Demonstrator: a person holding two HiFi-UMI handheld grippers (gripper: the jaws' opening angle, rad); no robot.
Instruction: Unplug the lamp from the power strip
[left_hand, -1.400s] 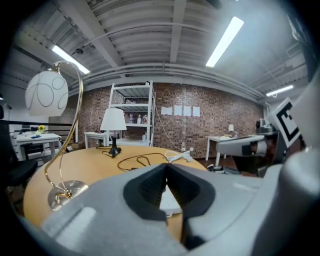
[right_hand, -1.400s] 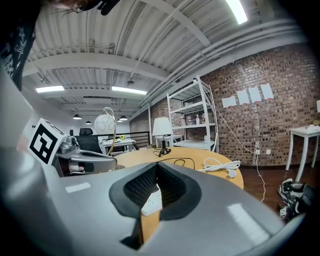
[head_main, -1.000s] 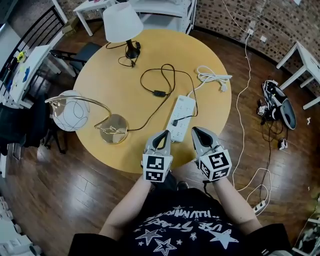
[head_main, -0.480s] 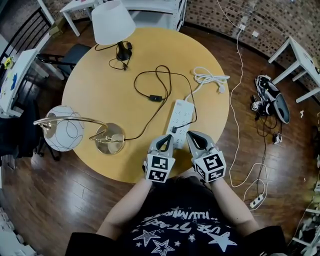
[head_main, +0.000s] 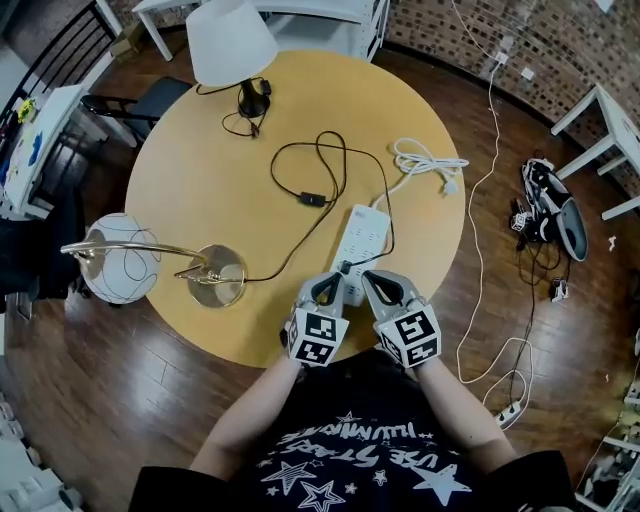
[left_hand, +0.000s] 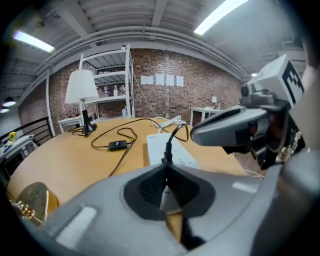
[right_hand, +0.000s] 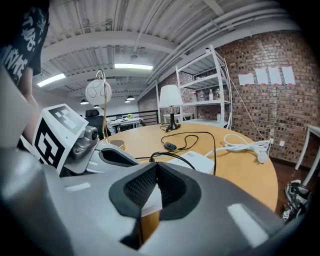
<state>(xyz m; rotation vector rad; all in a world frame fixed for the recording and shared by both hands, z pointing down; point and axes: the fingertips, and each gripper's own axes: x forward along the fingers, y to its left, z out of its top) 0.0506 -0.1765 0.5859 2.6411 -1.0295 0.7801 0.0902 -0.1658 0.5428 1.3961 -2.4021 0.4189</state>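
A white power strip (head_main: 360, 238) lies on the round wooden table (head_main: 200, 190), with a black plug (head_main: 345, 268) in its near end. The plug's black cord (head_main: 315, 199), with an inline switch, runs to the gold globe lamp (head_main: 215, 275) at the left. My left gripper (head_main: 329, 282) is shut and empty, just short of the plug (left_hand: 165, 154). My right gripper (head_main: 371, 277) is also shut and empty, beside the strip's near end (right_hand: 200, 161). The two grippers sit close together at the table's front edge.
A lamp with a white shade (head_main: 230, 40) stands at the far edge, its cord bundled by its base. The strip's white cable (head_main: 428, 158) lies coiled at the far right. Chairs, white tables and loose cables (head_main: 545, 215) surround the table on the wooden floor.
Both grippers have moved forward to the near end of the power strip. The right gripper has drawn in to the left, closer to the left one.
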